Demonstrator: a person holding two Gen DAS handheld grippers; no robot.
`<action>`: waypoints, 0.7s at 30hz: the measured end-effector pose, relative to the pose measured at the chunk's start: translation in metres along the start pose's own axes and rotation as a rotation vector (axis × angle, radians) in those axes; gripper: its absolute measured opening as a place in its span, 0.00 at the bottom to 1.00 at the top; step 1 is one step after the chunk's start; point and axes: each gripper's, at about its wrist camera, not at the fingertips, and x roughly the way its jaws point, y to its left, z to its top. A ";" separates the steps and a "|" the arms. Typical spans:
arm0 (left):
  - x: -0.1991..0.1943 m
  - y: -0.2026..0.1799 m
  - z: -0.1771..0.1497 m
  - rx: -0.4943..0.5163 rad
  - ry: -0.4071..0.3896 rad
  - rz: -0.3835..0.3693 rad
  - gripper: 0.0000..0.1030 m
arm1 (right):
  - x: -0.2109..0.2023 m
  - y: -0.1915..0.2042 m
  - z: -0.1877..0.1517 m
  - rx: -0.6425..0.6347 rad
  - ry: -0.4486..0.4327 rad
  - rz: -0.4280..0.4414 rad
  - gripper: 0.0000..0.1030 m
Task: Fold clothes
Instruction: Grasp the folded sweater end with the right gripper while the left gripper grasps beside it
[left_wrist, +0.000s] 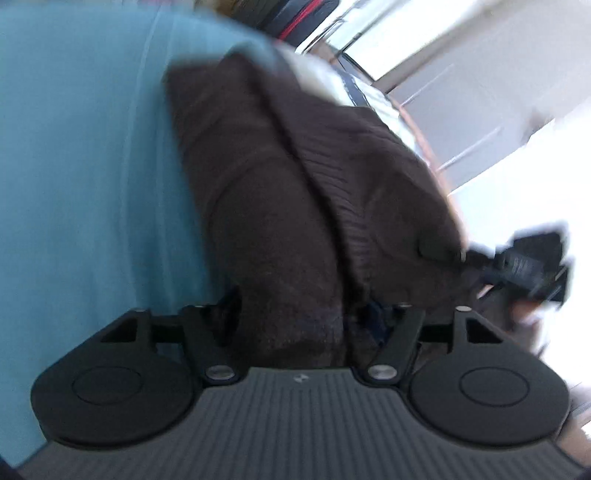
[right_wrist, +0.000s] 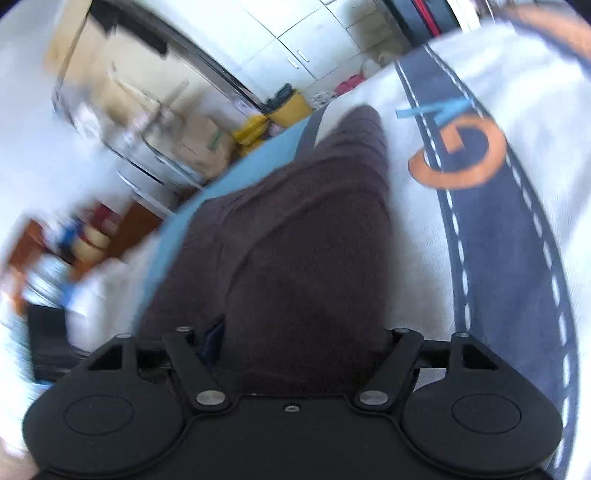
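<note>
Both grippers, left and right, had the brown knit bunched between wide jaws, probably for a fold; actual clamping couldn't be told through blur.

White cabinets (blurred), cardboard boxes, bright daylight.
</note>
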 end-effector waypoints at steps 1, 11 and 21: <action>-0.002 0.008 0.003 -0.059 0.008 -0.044 0.65 | -0.004 -0.007 0.002 0.046 0.028 0.032 0.78; 0.009 -0.027 -0.001 0.164 -0.025 0.047 0.45 | 0.010 0.011 -0.017 -0.101 0.073 0.063 0.82; -0.032 -0.074 -0.026 0.349 -0.165 0.112 0.32 | -0.034 0.091 -0.031 -0.388 -0.097 -0.030 0.46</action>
